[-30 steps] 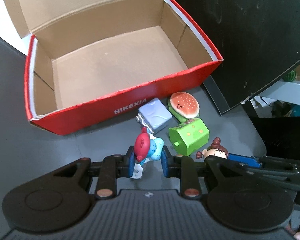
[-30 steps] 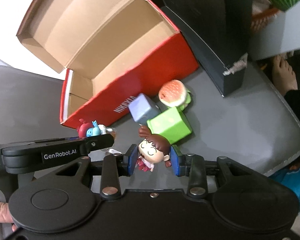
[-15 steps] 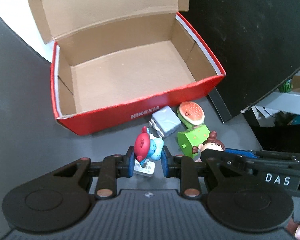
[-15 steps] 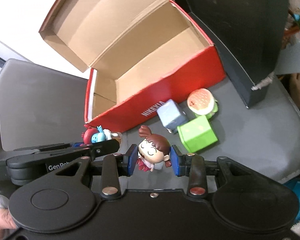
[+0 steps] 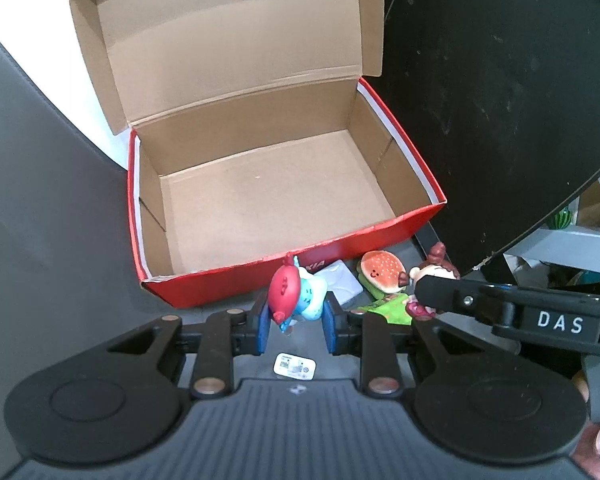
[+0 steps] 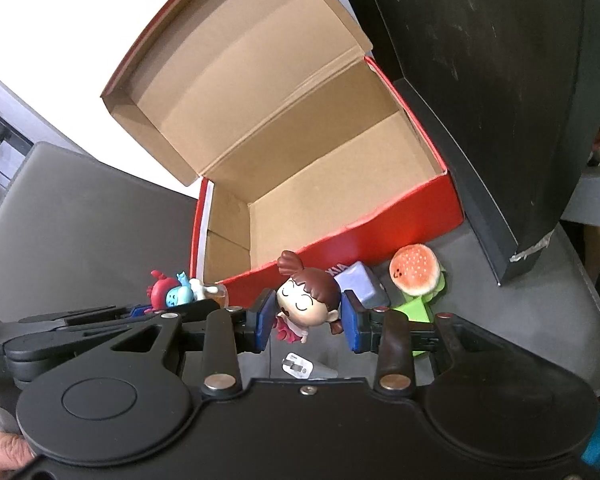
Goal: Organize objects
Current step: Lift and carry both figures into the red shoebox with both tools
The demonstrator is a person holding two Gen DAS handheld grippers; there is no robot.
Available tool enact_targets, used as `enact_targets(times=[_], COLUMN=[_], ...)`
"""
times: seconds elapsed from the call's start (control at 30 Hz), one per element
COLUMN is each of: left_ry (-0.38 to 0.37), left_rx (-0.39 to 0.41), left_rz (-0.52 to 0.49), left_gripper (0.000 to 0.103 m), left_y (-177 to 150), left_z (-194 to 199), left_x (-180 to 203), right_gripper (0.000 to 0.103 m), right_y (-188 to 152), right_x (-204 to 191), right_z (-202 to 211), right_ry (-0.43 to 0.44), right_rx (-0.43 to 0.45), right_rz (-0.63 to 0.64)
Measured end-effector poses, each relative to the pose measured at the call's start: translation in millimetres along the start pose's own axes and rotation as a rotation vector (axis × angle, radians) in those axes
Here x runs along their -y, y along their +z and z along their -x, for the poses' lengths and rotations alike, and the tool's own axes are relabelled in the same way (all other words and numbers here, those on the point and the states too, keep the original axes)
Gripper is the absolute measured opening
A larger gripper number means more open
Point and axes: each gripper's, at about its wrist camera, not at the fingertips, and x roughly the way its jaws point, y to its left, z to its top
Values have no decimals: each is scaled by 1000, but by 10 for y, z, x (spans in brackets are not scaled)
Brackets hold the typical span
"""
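Here, a blue figure (image 5: 298,294) is clamped in the left gripper (image 5: 294,322) and a girl figure (image 6: 306,300) in the right gripper (image 6: 306,322), near the open box (image 5: 380,240).

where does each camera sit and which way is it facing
Left wrist: on the left tool, looking down at the open red box; its pads grip a red and blue figurine; a fingertip shows at lower right.
Right wrist: on the right tool, same direction, gripping a brown-haired doll.
Shared: box, both toys, burger toy.
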Motion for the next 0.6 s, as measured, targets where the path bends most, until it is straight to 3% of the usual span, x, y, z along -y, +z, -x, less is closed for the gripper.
enact_targets(times=[0.6], left_ry=[46], left_rx=[71], left_rz=[29], left_gripper=[26], left_y=[263], left_z=[223], left_x=[-284], right_gripper=[35], right_y=[424], right_x=[-342], right_z=[16], right_ry=[-8], right_rx=[0], right_rz=[206])
